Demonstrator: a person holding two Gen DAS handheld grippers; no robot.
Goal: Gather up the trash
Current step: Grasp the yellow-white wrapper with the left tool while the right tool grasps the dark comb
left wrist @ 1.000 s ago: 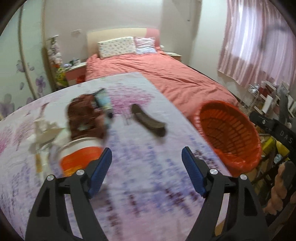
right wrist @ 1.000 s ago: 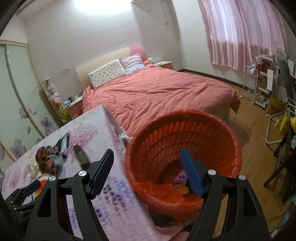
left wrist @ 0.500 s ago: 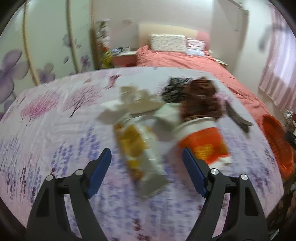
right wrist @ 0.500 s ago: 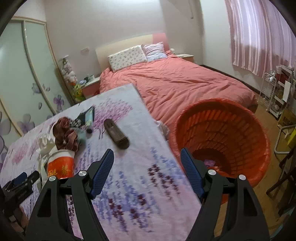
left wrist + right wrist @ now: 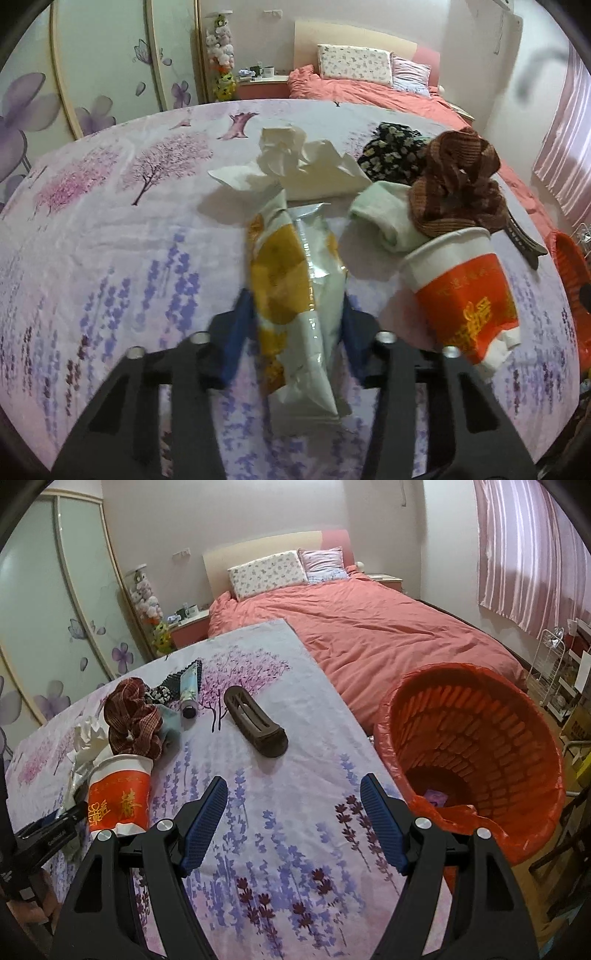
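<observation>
In the left wrist view my left gripper (image 5: 297, 325) has closed its blue fingers (image 5: 236, 332) around a yellow and white snack wrapper (image 5: 295, 295) that lies on the flowered tablecloth (image 5: 110, 258). An orange and white paper cup (image 5: 465, 295) lies on its side to the right, with crumpled white tissue (image 5: 295, 162) behind. My right gripper (image 5: 293, 823) is open and empty above the table's near right part. The orange trash basket (image 5: 476, 746) stands off the table's right edge. The cup also shows in the right wrist view (image 5: 120, 797).
A brown scrunchie (image 5: 458, 188), a pale green cloth (image 5: 384, 214) and a dark flowered cloth (image 5: 395, 155) lie by the cup. A dark hair clip (image 5: 255, 725) and a small tube (image 5: 190, 690) lie mid-table. A pink bed (image 5: 369, 627) stands behind.
My left gripper moved forward over the wrapper and narrowed its fingers onto it. My right gripper drifted slightly and stayed open.
</observation>
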